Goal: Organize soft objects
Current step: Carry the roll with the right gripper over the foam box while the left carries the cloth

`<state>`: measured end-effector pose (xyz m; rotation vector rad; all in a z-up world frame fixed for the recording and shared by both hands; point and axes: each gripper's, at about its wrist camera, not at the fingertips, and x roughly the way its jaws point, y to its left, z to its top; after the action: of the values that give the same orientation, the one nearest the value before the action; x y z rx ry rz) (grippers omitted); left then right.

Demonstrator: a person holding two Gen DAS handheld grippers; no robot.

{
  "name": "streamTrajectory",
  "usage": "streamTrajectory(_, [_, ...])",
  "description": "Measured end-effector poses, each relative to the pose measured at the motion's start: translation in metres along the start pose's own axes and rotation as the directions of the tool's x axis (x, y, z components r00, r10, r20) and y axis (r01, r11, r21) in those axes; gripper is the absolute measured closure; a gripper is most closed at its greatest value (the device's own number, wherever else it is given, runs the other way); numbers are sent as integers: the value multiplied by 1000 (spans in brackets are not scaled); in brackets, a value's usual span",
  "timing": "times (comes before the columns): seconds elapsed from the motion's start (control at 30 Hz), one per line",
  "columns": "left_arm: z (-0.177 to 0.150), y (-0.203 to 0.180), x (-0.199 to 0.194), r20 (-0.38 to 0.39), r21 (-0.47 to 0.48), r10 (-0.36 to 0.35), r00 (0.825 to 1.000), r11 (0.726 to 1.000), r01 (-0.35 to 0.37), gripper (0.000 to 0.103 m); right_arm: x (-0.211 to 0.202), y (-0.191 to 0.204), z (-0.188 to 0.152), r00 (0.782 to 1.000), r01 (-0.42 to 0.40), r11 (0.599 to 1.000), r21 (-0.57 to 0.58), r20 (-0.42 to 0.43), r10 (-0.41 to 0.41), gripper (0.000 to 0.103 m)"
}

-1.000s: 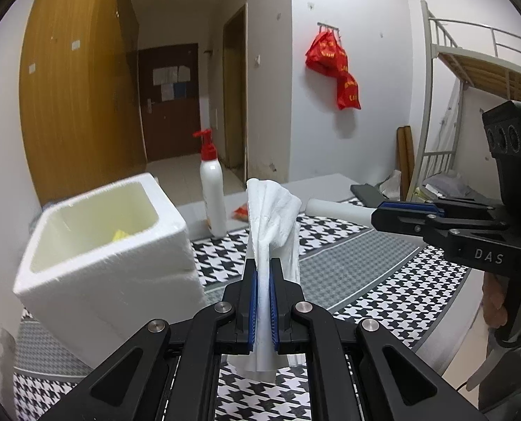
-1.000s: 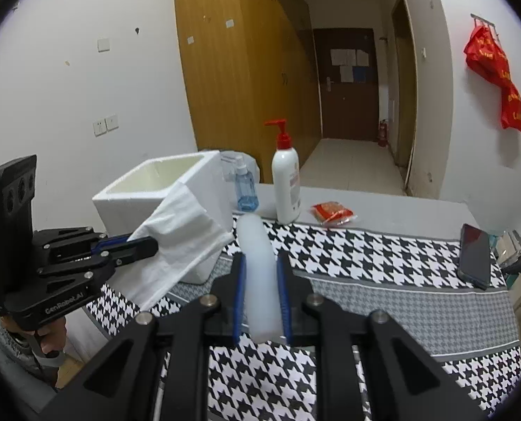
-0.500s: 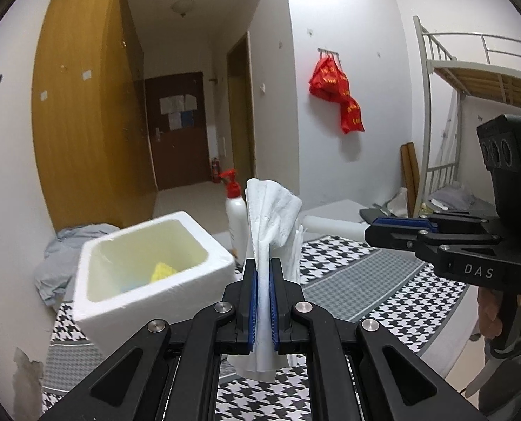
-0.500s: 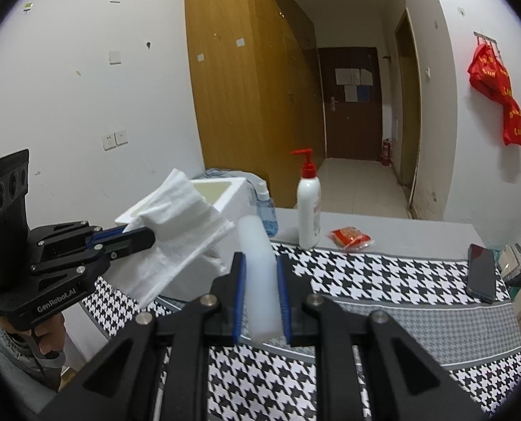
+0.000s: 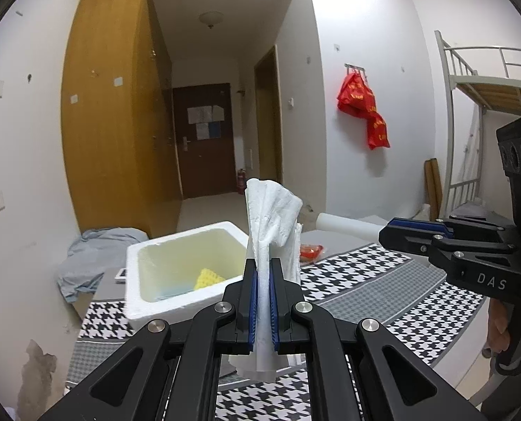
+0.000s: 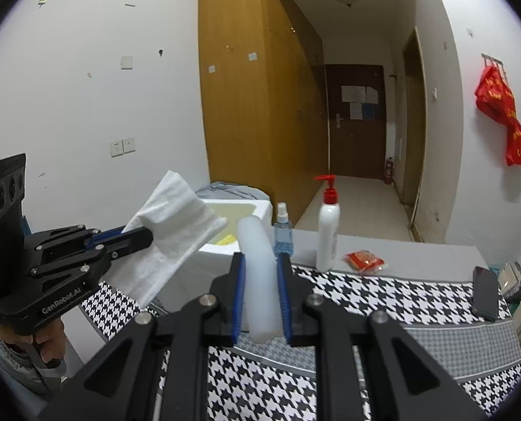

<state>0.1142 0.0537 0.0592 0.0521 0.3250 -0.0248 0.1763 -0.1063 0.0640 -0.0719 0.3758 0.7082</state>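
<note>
Left tongs (image 5: 264, 280) pinch a white tissue (image 5: 271, 217) above the counter (image 5: 383, 280), just beside the foam box (image 5: 162, 301). Right tongs (image 6: 262, 273) clamp a white foam roll (image 6: 258, 266) near that box.

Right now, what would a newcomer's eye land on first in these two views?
The left gripper pinching a white tissue upright, with the white foam box just beyond it. Then the right gripper clamped on a white foam roll above the houndstooth tablecloth.

White tissue (image 5: 265, 231), white foam box (image 5: 176, 245), black-and-white houndstooth cloth (image 6: 383, 294), yellow sponge (image 5: 207, 277)
</note>
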Motion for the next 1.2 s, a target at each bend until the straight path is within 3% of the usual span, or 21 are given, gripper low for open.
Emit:
streamTrajectory(0.43, [-2,28,-12,26,-61,124,992,991,-122,96,20,33,13,1000,-11,999,-51,17,12,82])
streamTrajectory(0.6, [-3,35,-16,31,-74,149,988,986,-146,96,30,43,17,1000,17,998,-61,25,-15,82])
streamTrajectory(1.2, [-9,72,-14,8,-116,221,975,969,-219,96,68,69,30,999,-29,994,-103,-20,27,82])
